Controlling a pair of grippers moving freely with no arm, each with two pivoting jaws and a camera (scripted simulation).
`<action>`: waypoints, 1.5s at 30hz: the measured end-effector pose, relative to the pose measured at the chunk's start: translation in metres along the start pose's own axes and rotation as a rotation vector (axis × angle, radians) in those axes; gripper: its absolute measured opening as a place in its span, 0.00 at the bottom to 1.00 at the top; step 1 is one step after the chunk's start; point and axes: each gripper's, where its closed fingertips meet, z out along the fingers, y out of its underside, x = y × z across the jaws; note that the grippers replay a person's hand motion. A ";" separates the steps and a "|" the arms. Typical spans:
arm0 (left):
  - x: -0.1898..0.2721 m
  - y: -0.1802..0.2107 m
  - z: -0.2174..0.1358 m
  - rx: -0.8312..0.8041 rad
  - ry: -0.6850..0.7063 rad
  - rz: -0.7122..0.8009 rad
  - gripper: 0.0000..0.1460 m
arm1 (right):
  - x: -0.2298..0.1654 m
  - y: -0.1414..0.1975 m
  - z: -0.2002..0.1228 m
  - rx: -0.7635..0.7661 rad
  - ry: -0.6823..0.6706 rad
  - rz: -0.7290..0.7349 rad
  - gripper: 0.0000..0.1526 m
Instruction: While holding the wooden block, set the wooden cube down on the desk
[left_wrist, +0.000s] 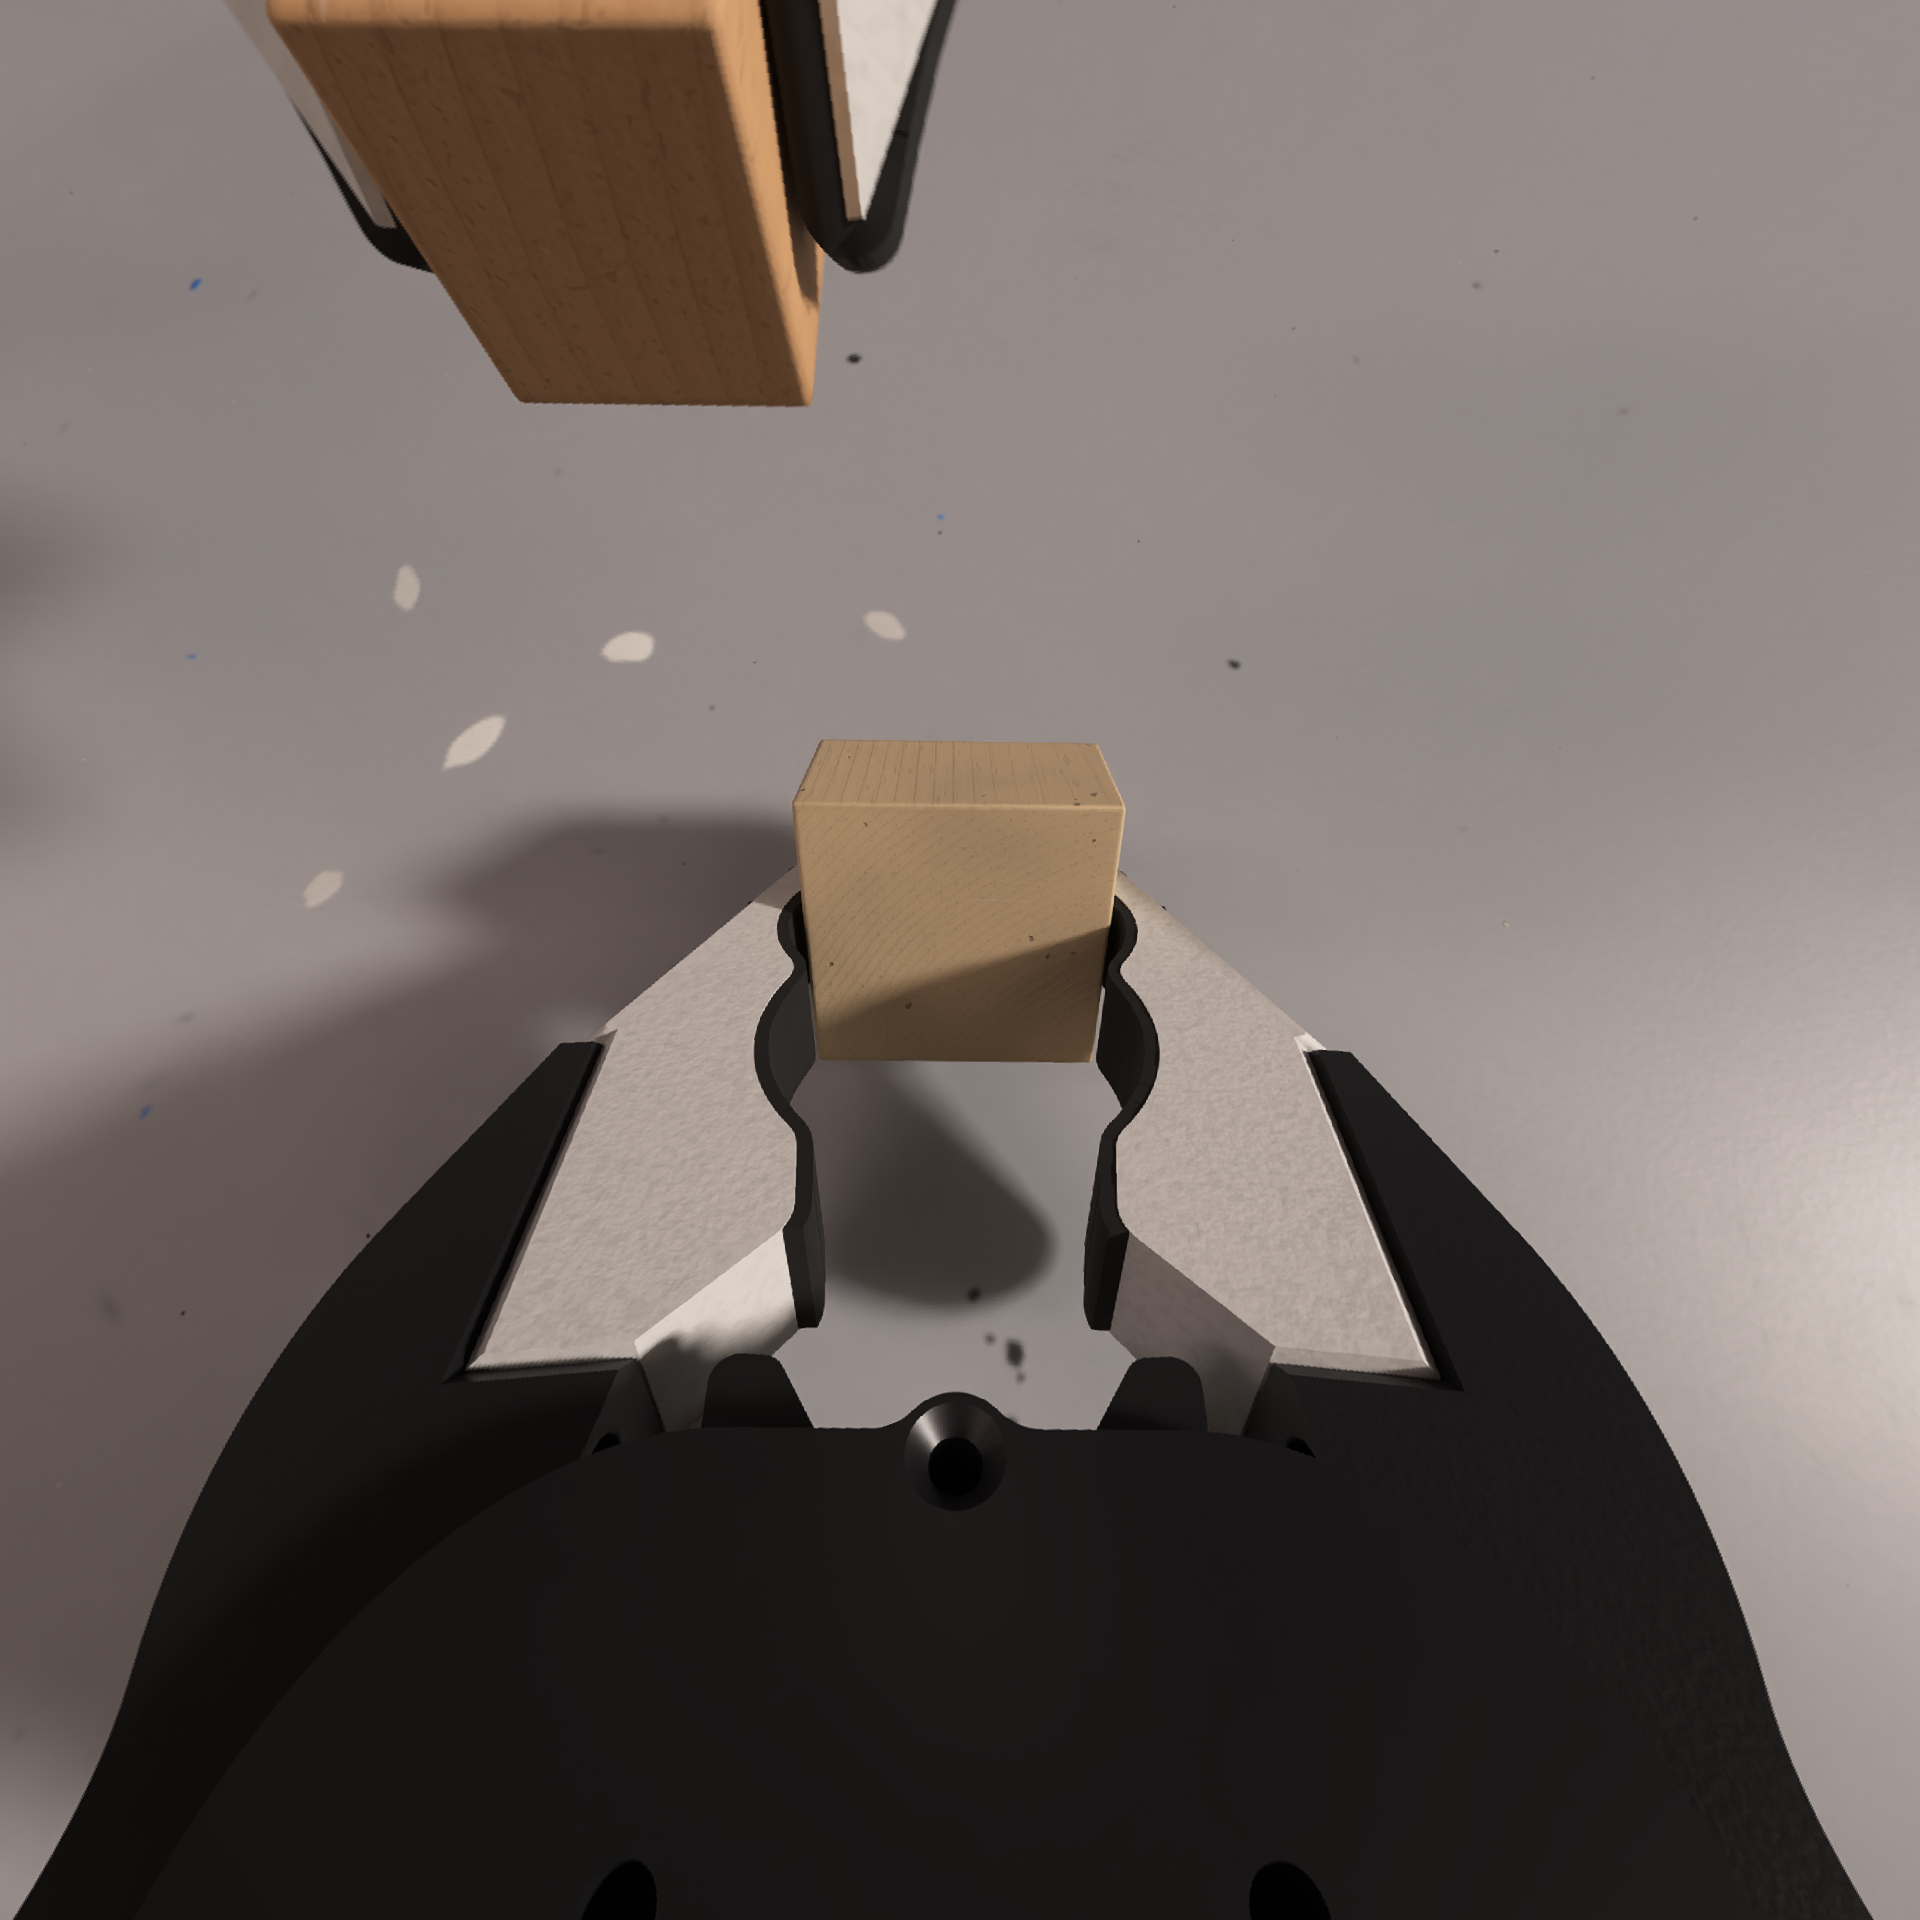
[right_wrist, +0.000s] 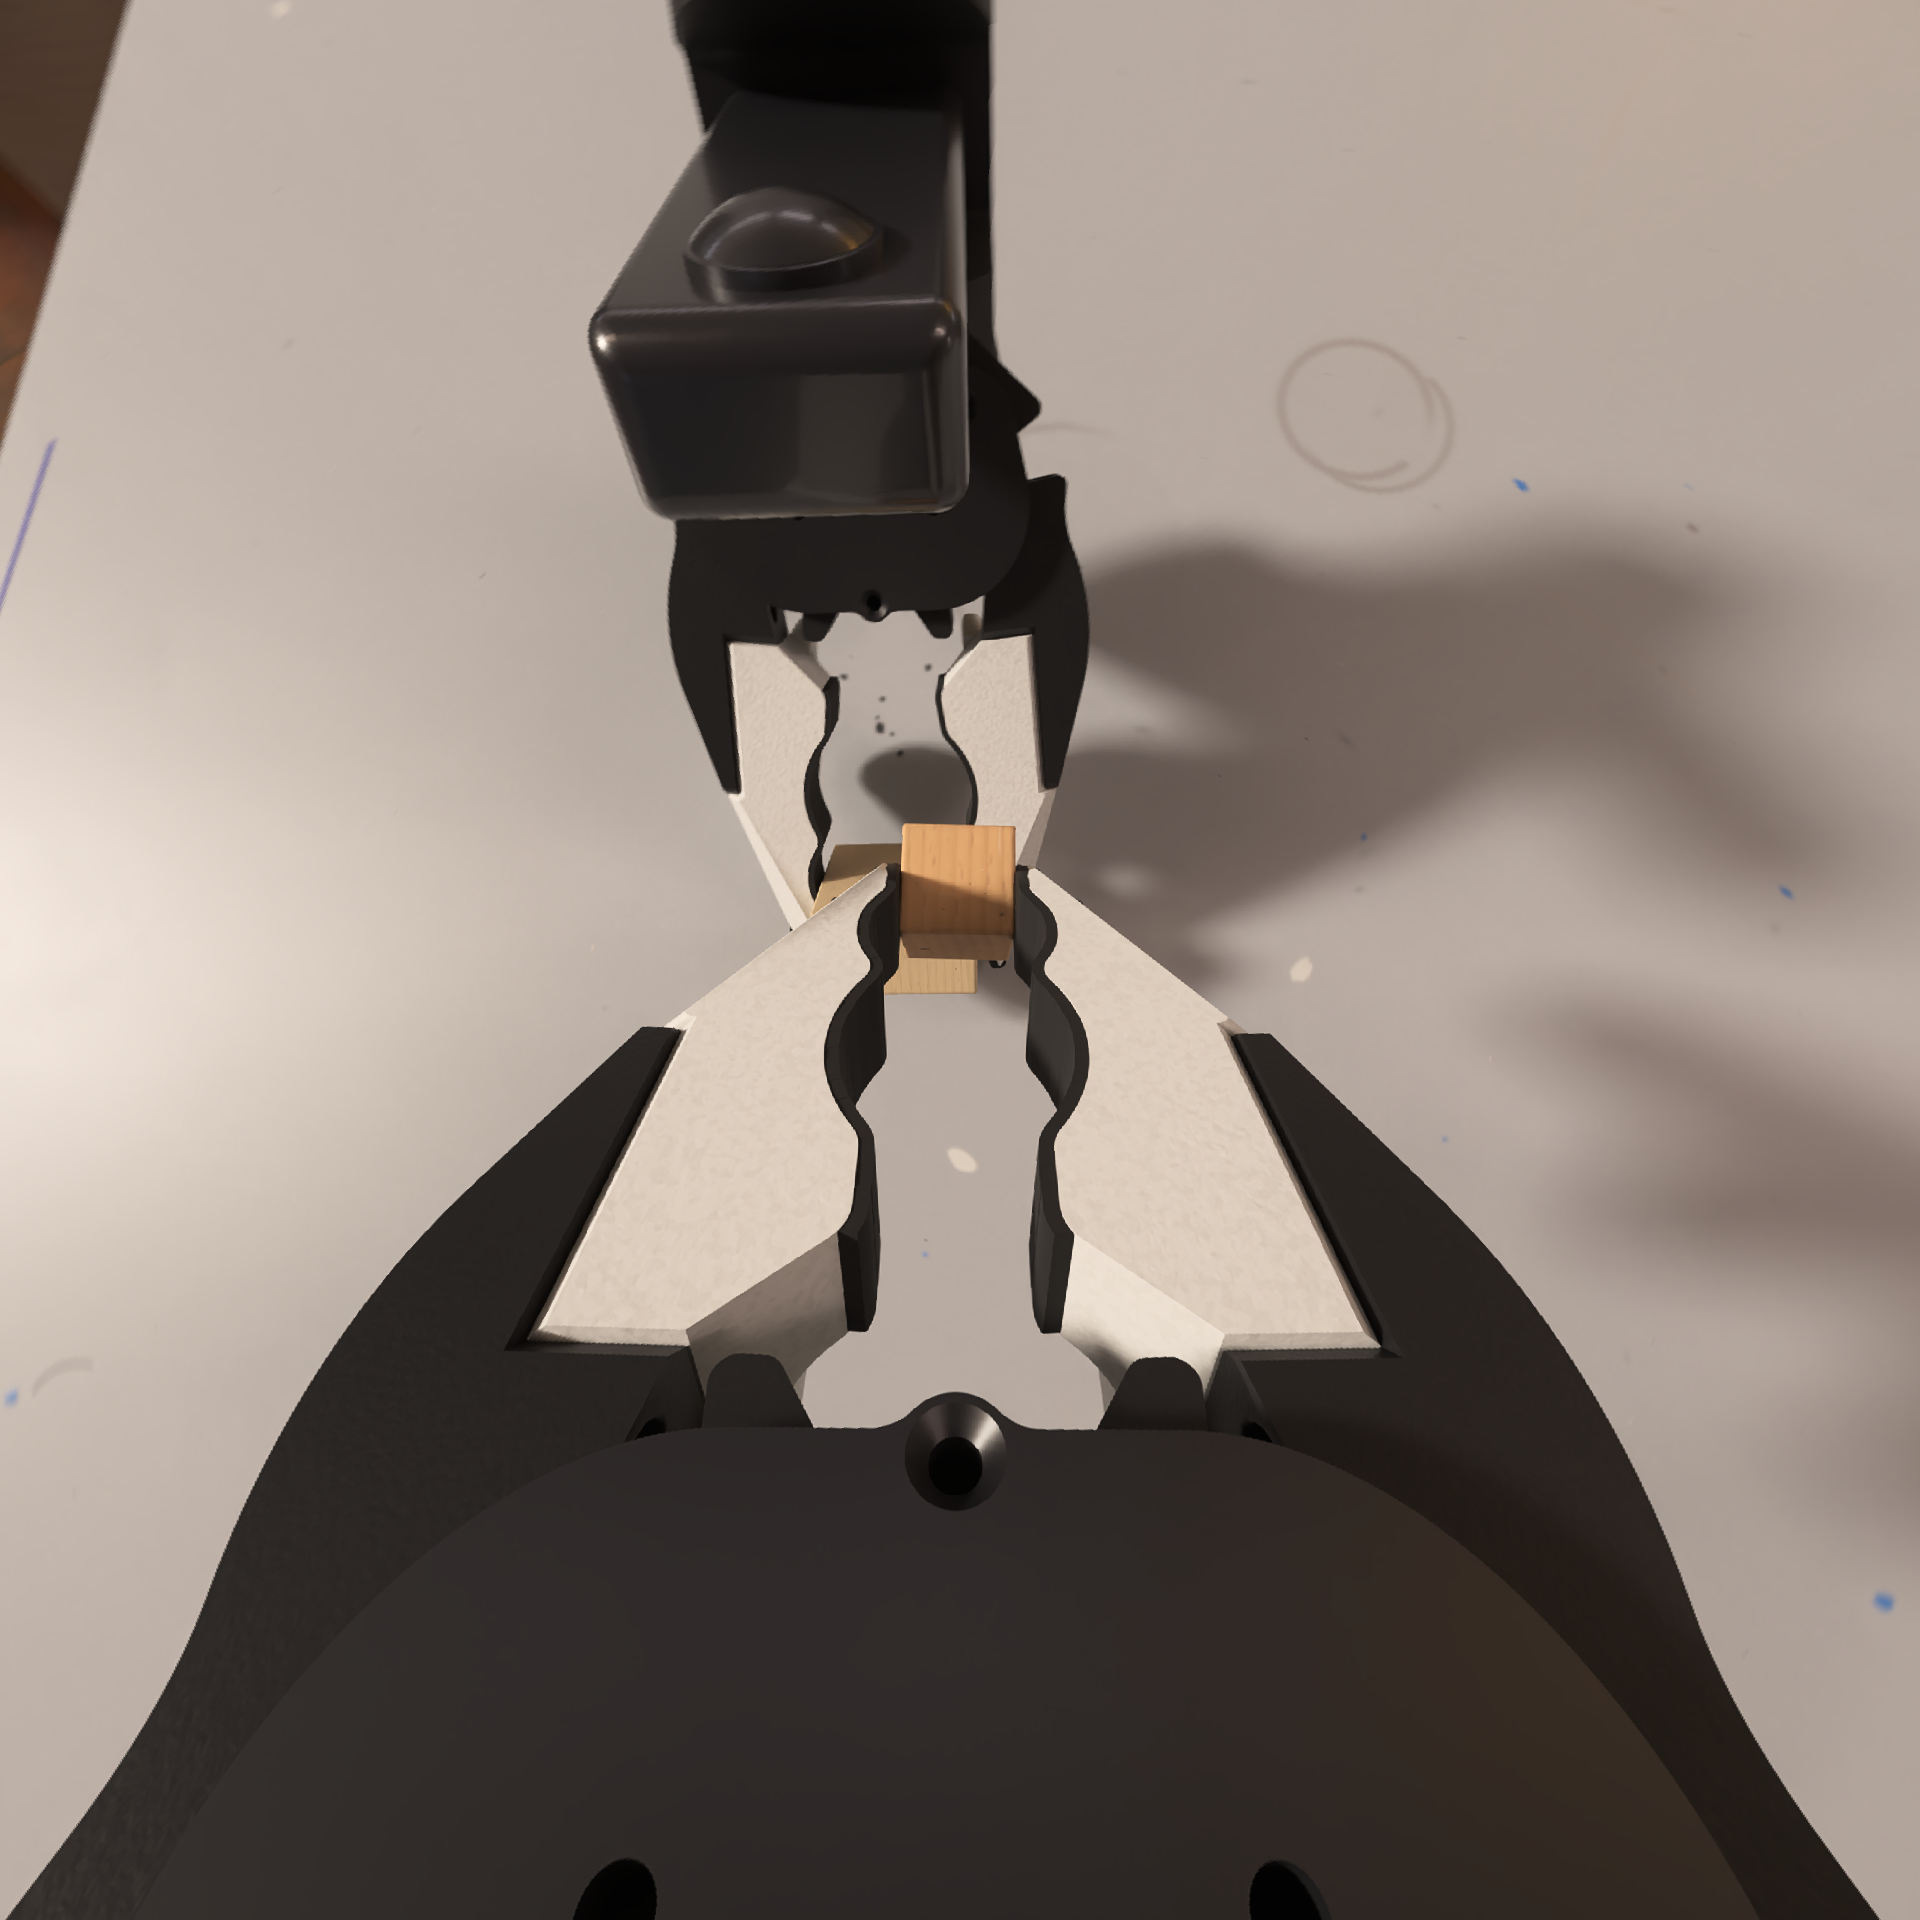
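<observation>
Left hand-held gripper (left_wrist: 954, 935) pinches wooden cube (left_wrist: 956, 914) | right hand-held gripper (right_wrist: 951, 914) pinches wooden block (right_wrist: 956, 888) | desk (right_wrist: 312, 727) pale grey, speckled, seemingly stained

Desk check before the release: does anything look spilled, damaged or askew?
Nothing is damaged. The desk bears small dark and blue specks and pale spots; the wooden cube sits squarely in the left gripper, the wooden block in the right gripper.

A pale grey-white tabletop (right_wrist: 1558, 1143) is seen filling nearly both views. It is flecked with small blue and black specks, and a faint ring mark (right_wrist: 1363, 414) is left on it. Soft, broad shadows (right_wrist: 1455, 644) are cast across it, broken by small bright patches of light (left_wrist: 629, 646). A strip of brown floor (right_wrist: 31, 187) is shown beyond the tabletop's left edge.
</observation>
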 end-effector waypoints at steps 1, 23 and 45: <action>0.000 0.000 0.000 0.000 -0.003 0.001 0.36 | -0.001 0.000 0.000 0.006 0.035 0.024 0.14; 0.000 -0.018 -0.017 0.129 -0.057 0.036 0.36 | 0.041 0.054 -0.082 0.780 0.026 0.395 0.14; 0.050 0.050 -0.069 0.061 -0.416 -0.431 0.36 | 0.035 0.088 -0.099 0.920 0.187 0.401 0.14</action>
